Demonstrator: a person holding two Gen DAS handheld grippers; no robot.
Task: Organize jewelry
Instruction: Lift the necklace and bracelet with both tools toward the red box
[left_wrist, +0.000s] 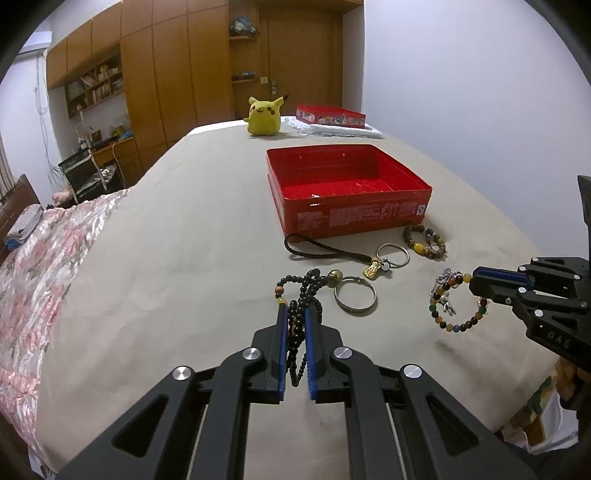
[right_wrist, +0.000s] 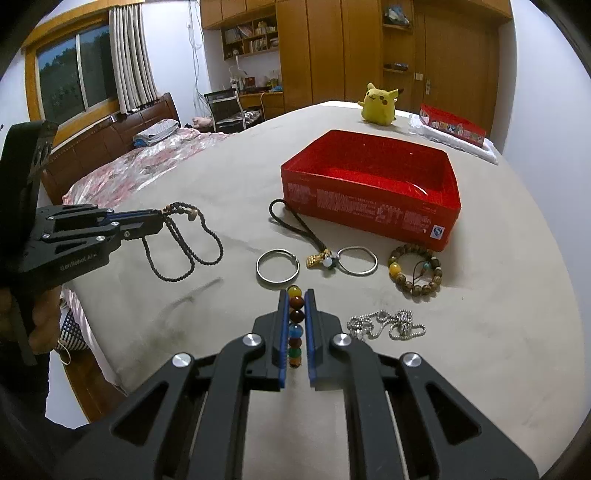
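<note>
Your left gripper (left_wrist: 295, 314) was clamped on the black bead necklace (right_wrist: 184, 236), whose loops hung clear of the bed cover (left_wrist: 166, 258), off to the left of the red tin (left_wrist: 347, 184). Your right gripper (right_wrist: 296, 295) was closed on the multicoloured bead bracelet (left_wrist: 454, 306); the beads sat in a row between its blue pads (right_wrist: 283, 325), and the bracelet hung above the cover, in front of the tin's right corner.

The red tin stood open with nothing visible inside. Just in front of its near wall lay a black braided cord with a gold charm (right_wrist: 317, 258). Beside the charm lay a thin silver ring (right_wrist: 357, 261); further right, near the tin's right corner, a brown wooden bead bracelet (right_wrist: 415, 271). A wider silver bangle (right_wrist: 277, 266) lay left of the charm. A silver chain (right_wrist: 384, 325) lay in a heap further out from the tin, below the wooden bracelet.

Behind the tin sat a yellow plush toy (left_wrist: 263, 116) and a second red box (left_wrist: 330, 115) on a white cloth.
</note>
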